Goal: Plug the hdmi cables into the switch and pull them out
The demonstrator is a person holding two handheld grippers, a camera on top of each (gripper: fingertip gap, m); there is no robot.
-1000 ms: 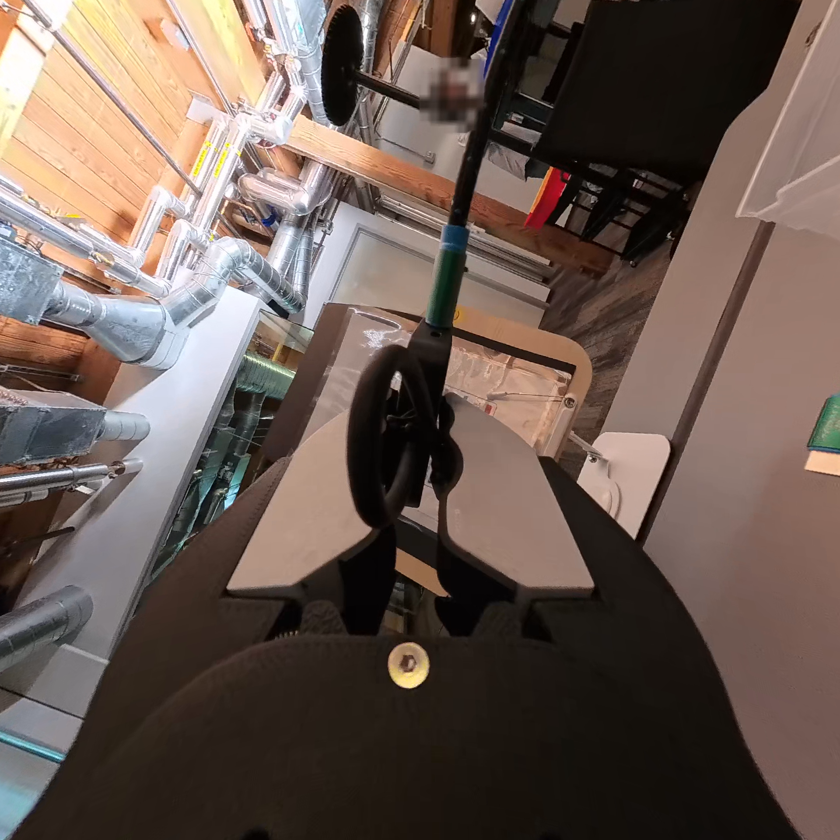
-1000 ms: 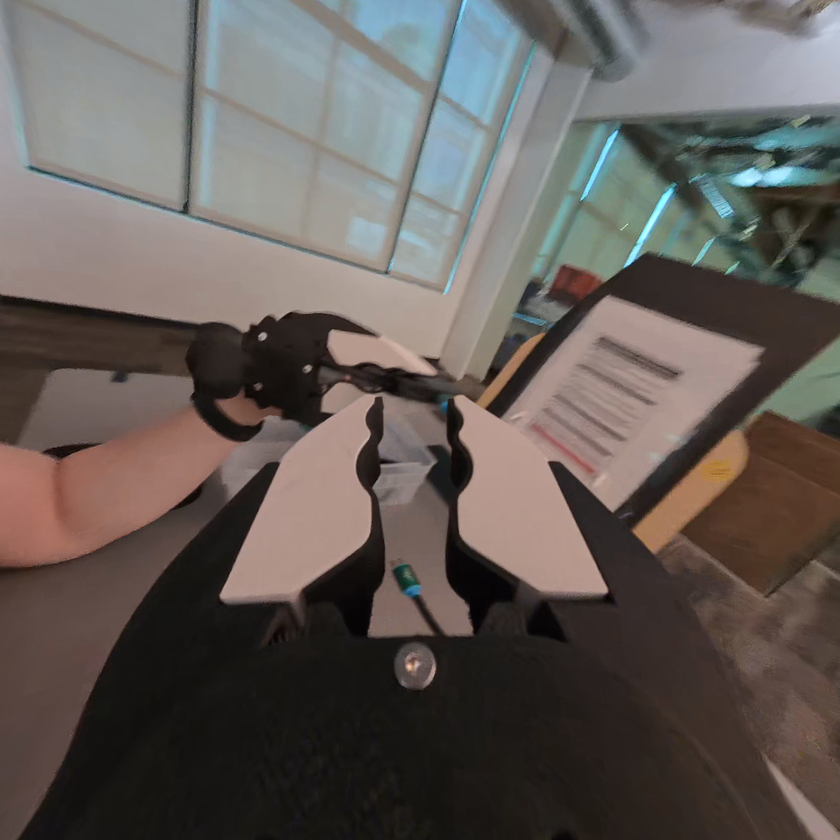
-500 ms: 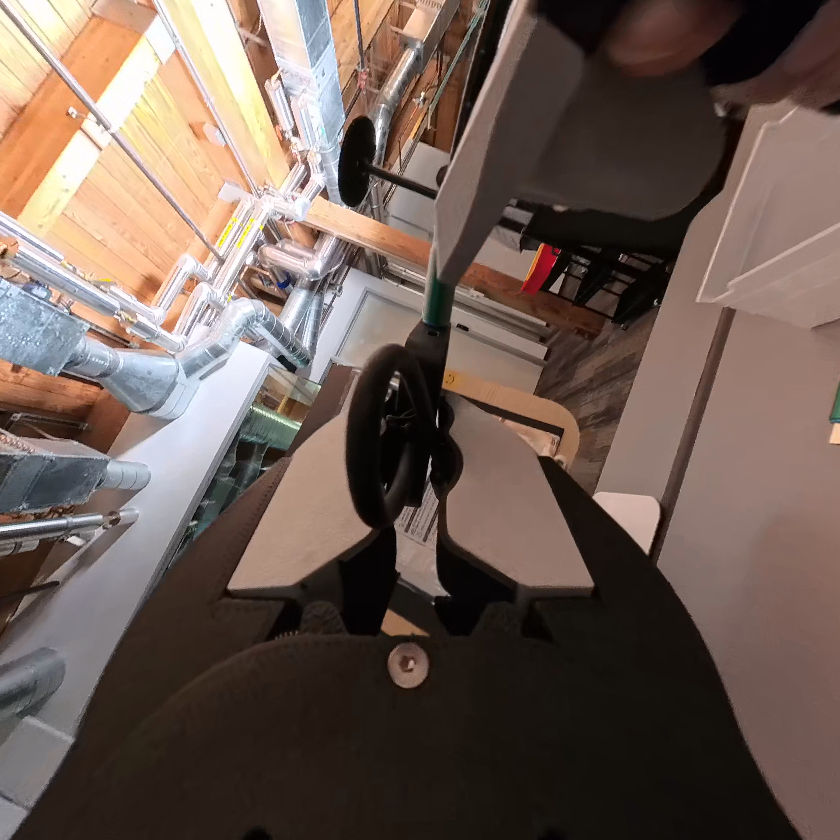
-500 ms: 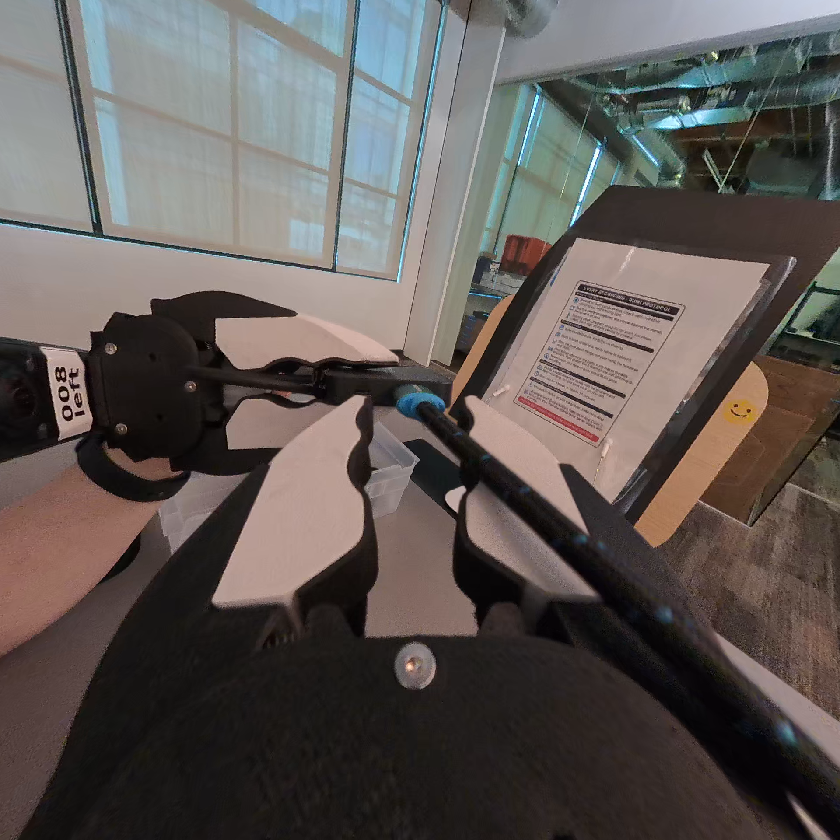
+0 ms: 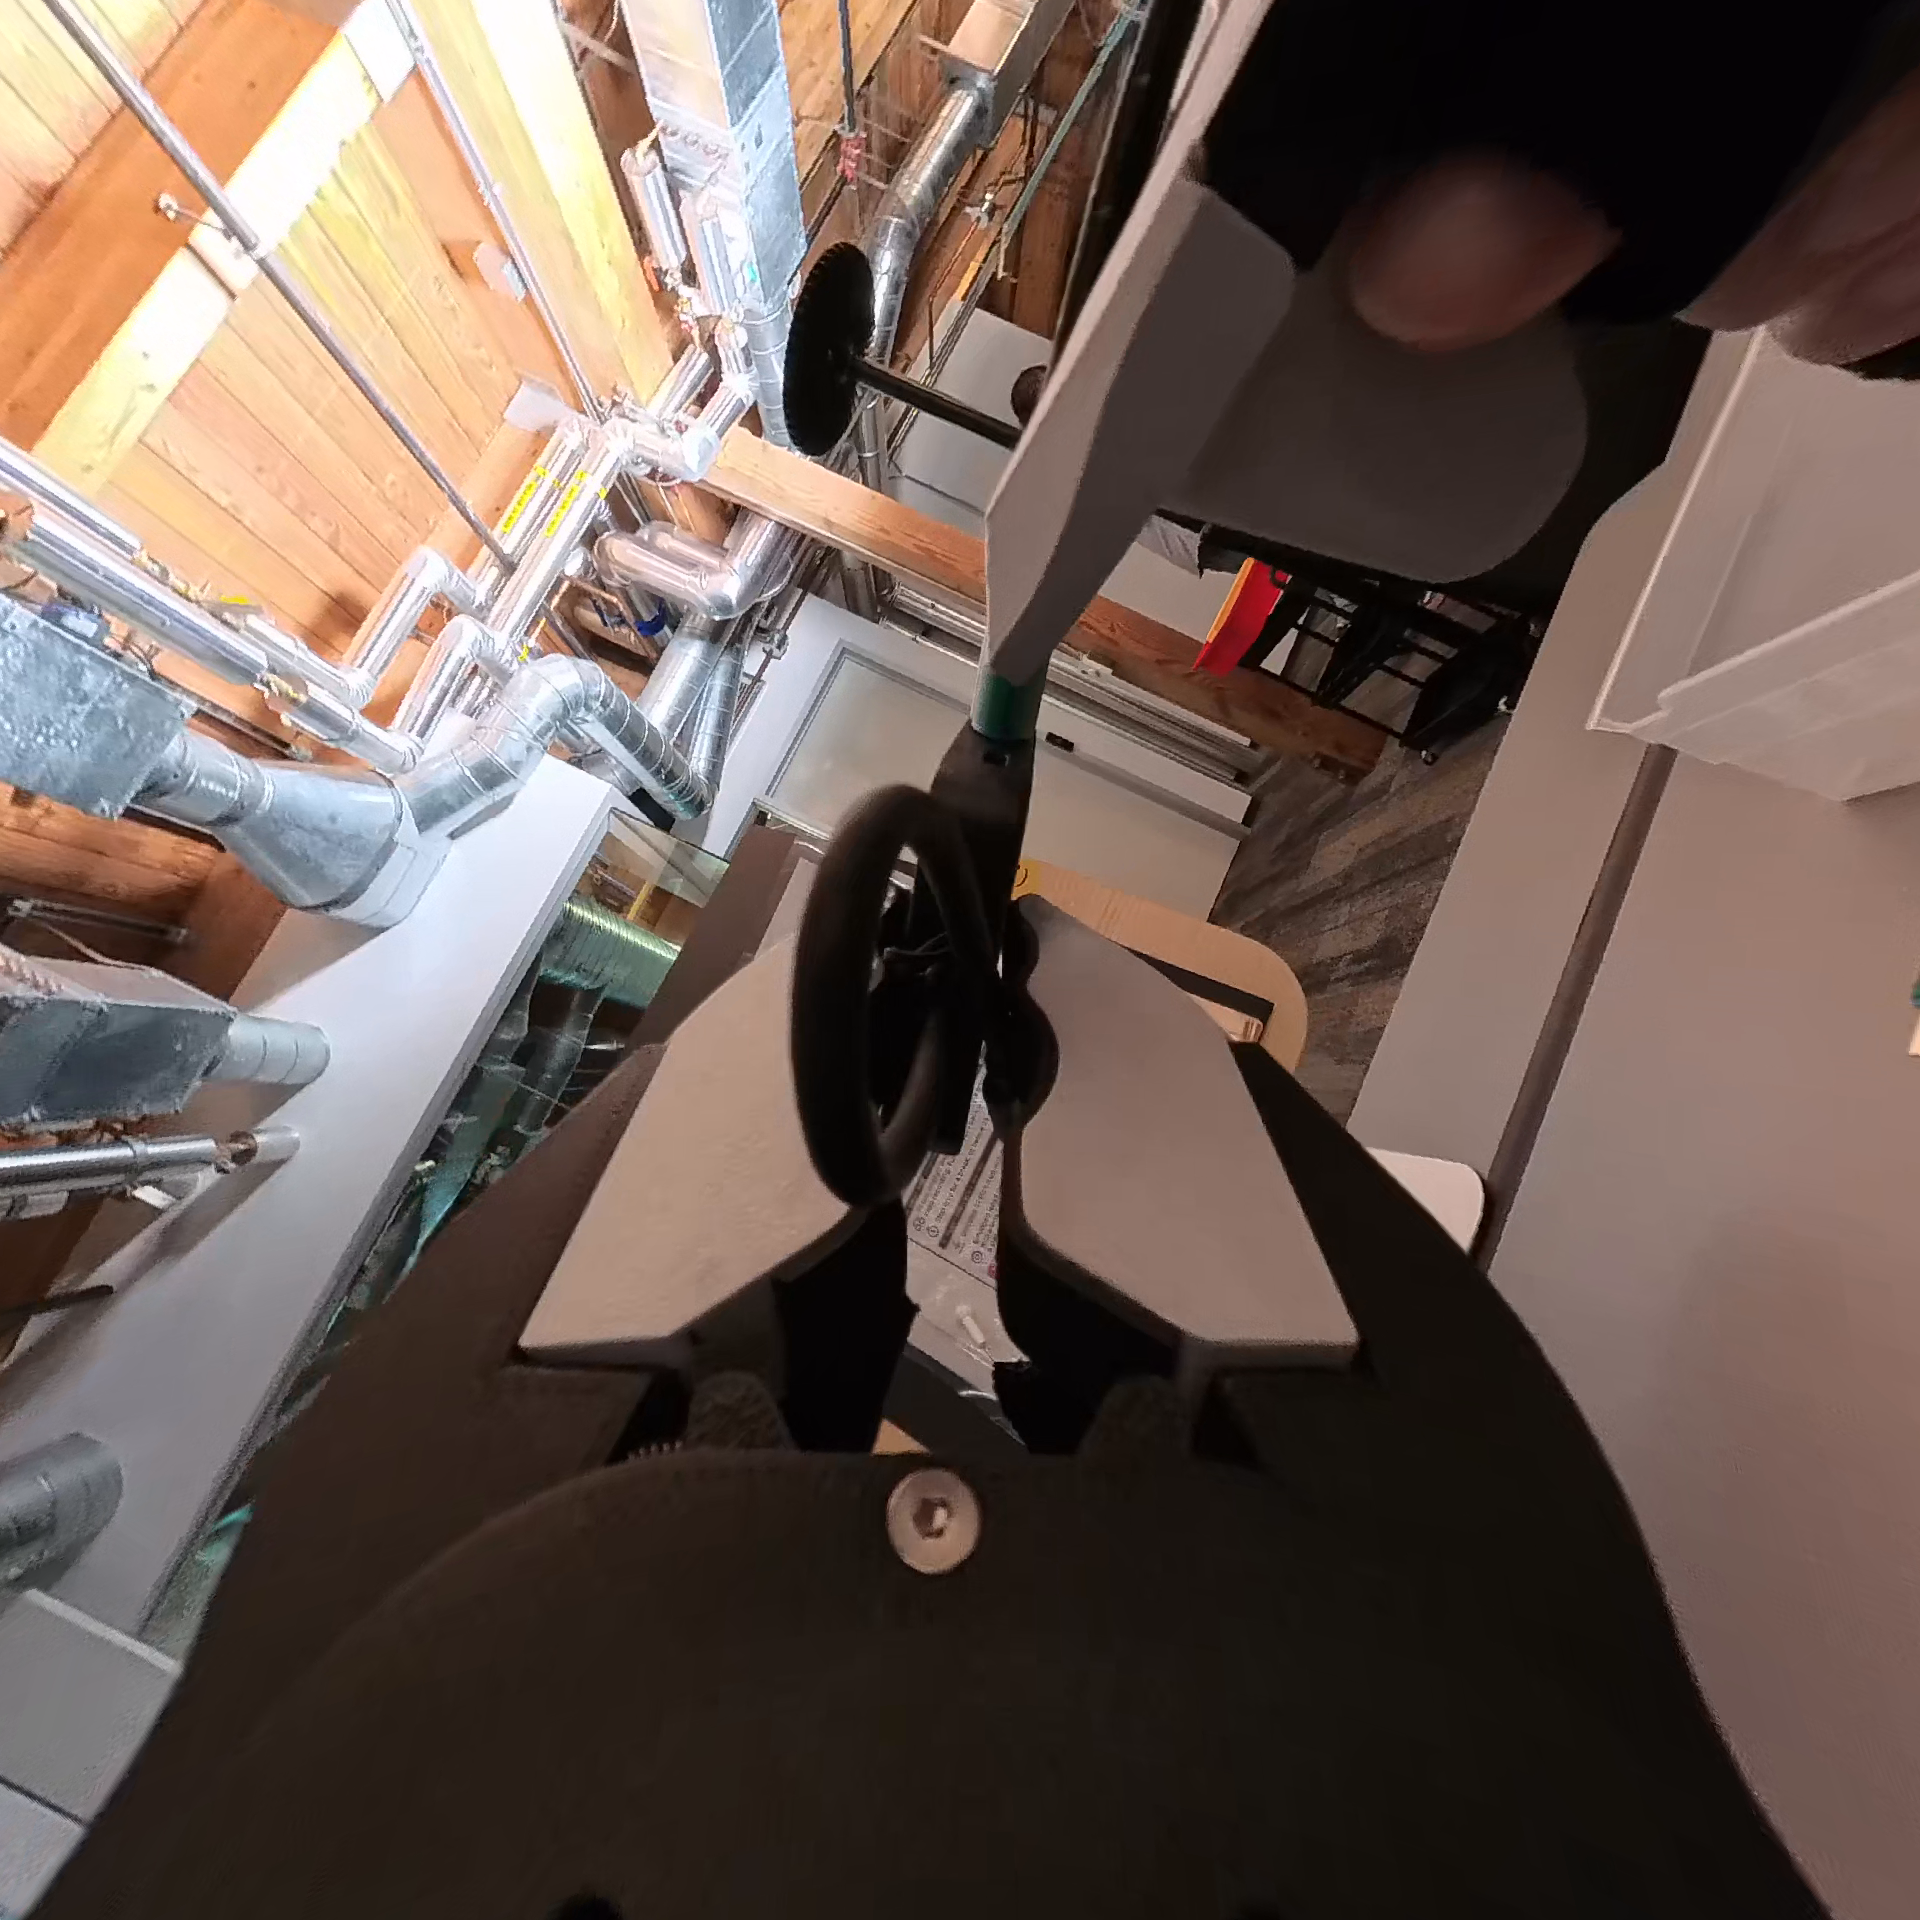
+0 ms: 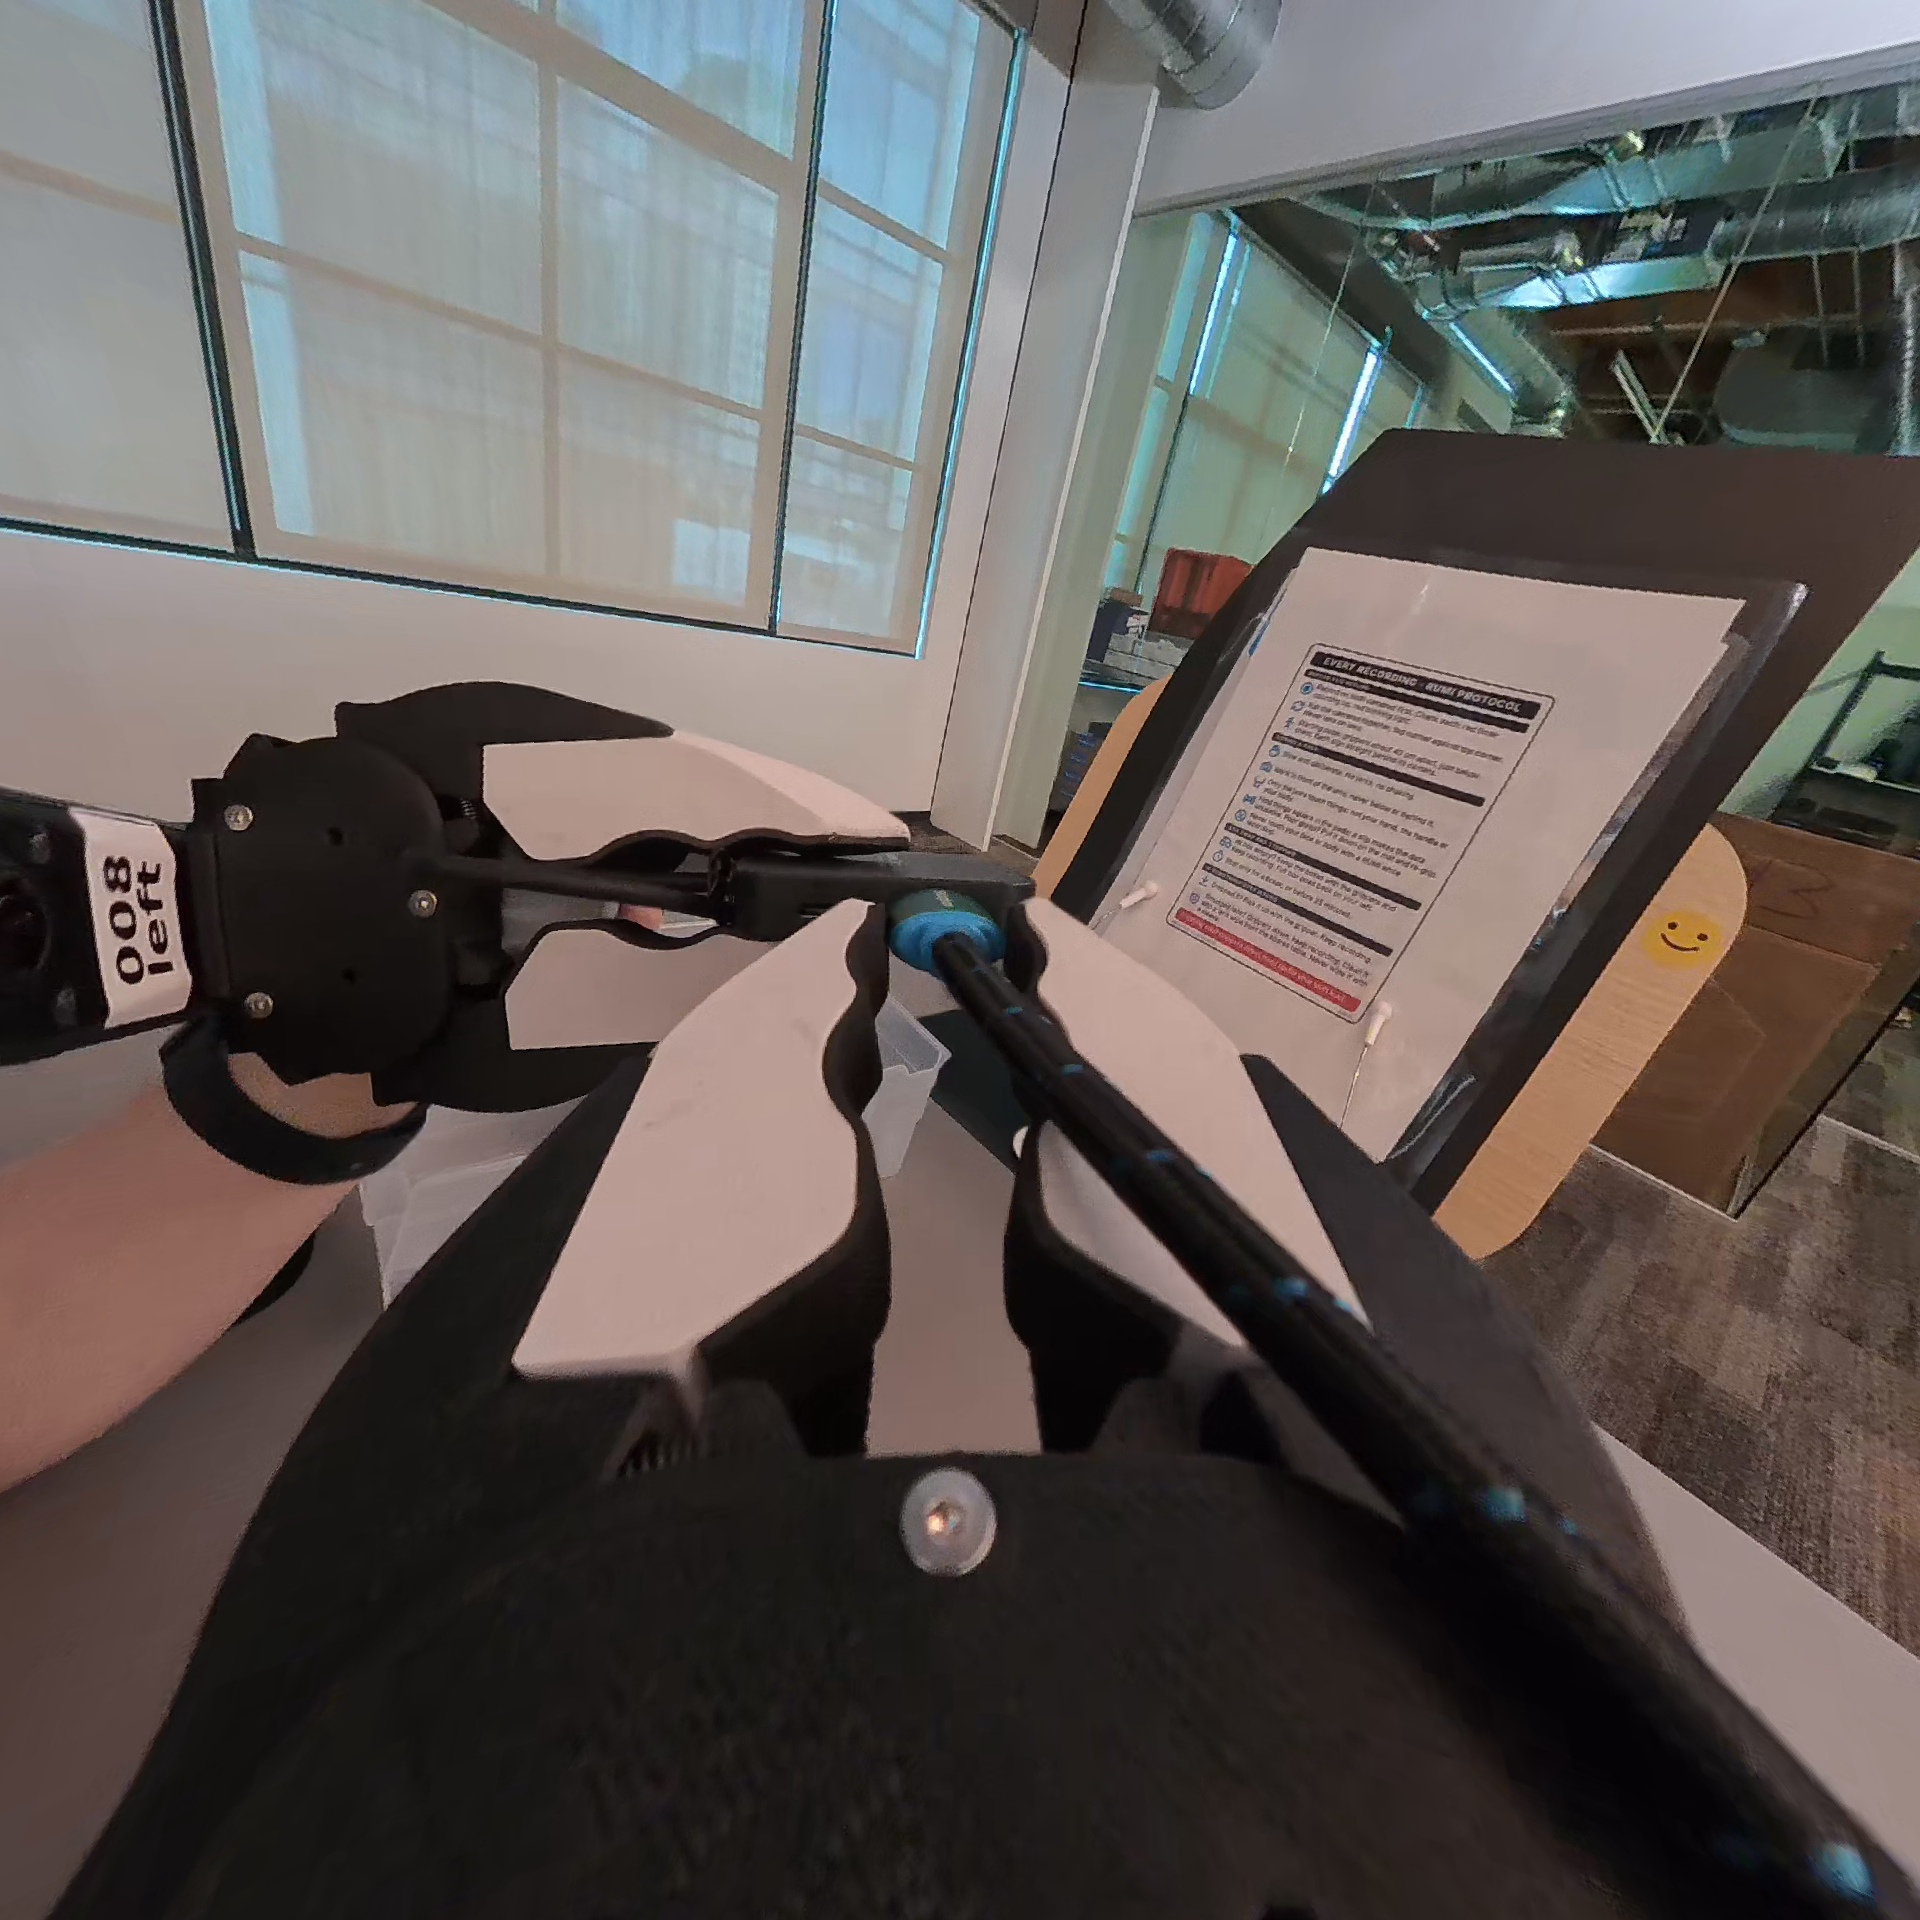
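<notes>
My left gripper [image 5: 935,966] is shut on the black HDMI switch [image 5: 982,790], held in the air; a black cord loop [image 5: 831,997] hangs beside it. In the right wrist view the left gripper [image 6: 862,873] comes in from the left with the switch [image 6: 821,883] level. My right gripper [image 6: 943,925] is closed around the blue-and-green banded plug [image 6: 940,930] of a black braided HDMI cable [image 6: 1195,1195], right at the switch's end. The cable runs back over my right finger. The green band [image 5: 1003,707] and a right finger [image 5: 1101,416] show in the left wrist view.
A clear plastic bin [image 6: 909,1049] sits on the grey table [image 6: 104,1558] below the grippers. A black board with a printed sheet [image 6: 1403,810] stands behind at the right. A person's forearm [image 6: 125,1247] holds the left gripper. A white bin [image 5: 1766,644] shows in the left wrist view.
My right gripper has come up to the switch and its fingers have narrowed onto the cable's plug. The left gripper has held the switch nearly still.
</notes>
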